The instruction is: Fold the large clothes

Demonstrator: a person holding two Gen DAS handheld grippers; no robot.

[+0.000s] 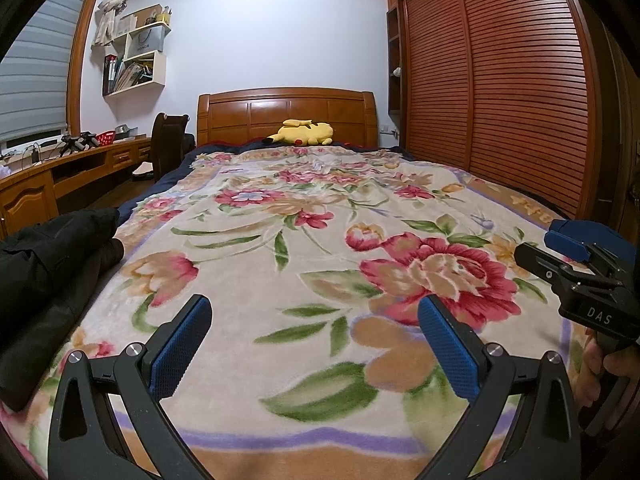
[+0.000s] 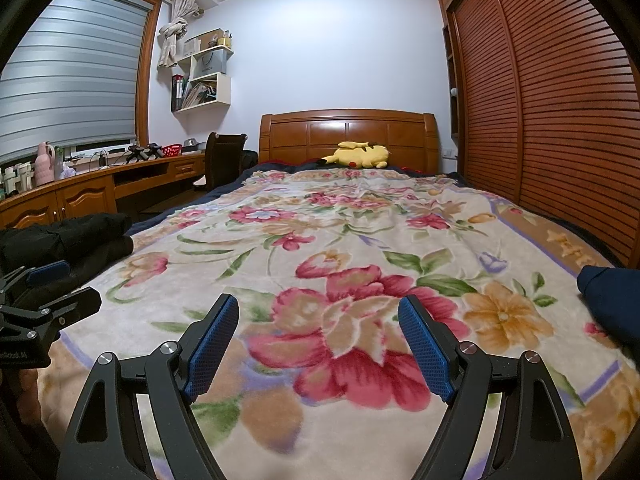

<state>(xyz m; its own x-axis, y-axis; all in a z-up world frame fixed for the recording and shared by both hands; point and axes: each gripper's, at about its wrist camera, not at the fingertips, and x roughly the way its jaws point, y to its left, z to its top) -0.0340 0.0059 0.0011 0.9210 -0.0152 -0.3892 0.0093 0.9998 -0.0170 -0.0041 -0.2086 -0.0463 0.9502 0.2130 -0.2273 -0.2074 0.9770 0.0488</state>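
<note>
Home bedroom: bed [image 1: 320, 240], wardrobe [image 1: 500, 80].

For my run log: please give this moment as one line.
left gripper: jaws open, empty | right gripper: jaws open, empty | black clothes: at left on floral blanket, untouched

My tongs face a bed [image 1: 288, 112] covered by a floral blanket [image 1: 280, 280]. To their left, at the blanket's edge, lie black clothes [image 1: 48, 272]. To their right, in the right wrist view, lies a navy garment [image 2: 612, 300]. Far ahead, by the headboard, a yellow plush toy [image 1: 304, 133] rests.
</note>
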